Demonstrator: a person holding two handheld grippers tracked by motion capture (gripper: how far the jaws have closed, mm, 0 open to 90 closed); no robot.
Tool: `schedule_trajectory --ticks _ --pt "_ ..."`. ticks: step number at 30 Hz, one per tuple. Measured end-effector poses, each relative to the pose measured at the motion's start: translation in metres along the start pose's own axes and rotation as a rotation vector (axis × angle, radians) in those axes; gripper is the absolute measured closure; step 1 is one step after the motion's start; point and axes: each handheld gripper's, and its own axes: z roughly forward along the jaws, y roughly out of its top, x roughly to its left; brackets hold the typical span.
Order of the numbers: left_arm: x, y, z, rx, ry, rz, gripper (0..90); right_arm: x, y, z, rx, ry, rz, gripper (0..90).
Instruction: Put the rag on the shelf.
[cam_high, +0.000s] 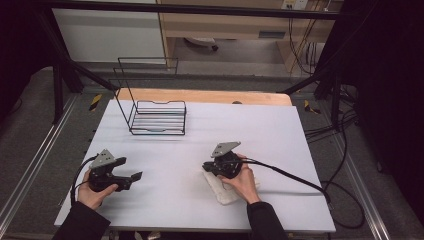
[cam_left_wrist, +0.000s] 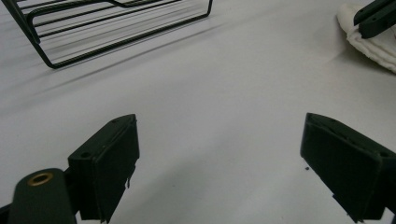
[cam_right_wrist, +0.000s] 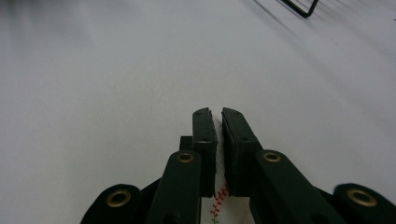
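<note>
At the near edge of the desk (cam_high: 165, 200), two sleeved forearms come in from below. The left gripper (cam_high: 131, 177) sits near the front left corner, held low over bare white surface. In its own view its jaws stand wide apart with nothing between them, and the desk ahead of them lies open up to the rack (cam_left_wrist: 93, 32).

The right gripper (cam_high: 207, 165) is right of centre, a little farther from the near edge, pointing left. Under the right hand (cam_high: 244, 181) lies the cloth (cam_high: 222, 192), a crumpled white piece spread on the desk between the hand and the near edge. In the right gripper view the jaws are pinched nearly together on a thin fold of white cloth (cam_right_wrist: 219, 196) with red stitching, which runs up between the pads. In the left gripper view the same jaws rest on the cloth (cam_left_wrist: 373, 44) at the upper right.

A broad clear strip of desk separates the two grippers, and more runs from them to the far half. There the black wire rack (cam_high: 159, 117) stands left of centre, close to the far edge, well apart from both grippers. A wooden strip (cam_high: 200, 96) shows beyond the white surface.
</note>
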Motion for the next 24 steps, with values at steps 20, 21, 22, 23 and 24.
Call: schedule_trajectory --ticks 20,21,22,23,24 --pt "-0.002 0.001 0.002 0.009 0.003 -0.007 11.4 0.013 0.023 0.048 -0.022 0.022 0.007 70.7" --pt "-0.003 0.002 0.002 0.007 0.002 -0.012 10.9 0.010 0.028 0.040 -0.049 -0.009 0.014 62.3" --pt "-0.003 0.002 0.002 0.007 0.002 -0.012 10.5 0.009 0.030 0.035 -0.057 -0.020 0.016 57.1" --pt "-0.004 0.002 0.002 0.007 0.002 -0.014 9.9 0.008 0.032 0.028 -0.067 -0.042 0.019 51.1" --pt "-0.007 0.004 0.003 0.004 0.000 -0.023 9.4 0.006 0.033 0.020 -0.067 -0.069 0.029 48.0"
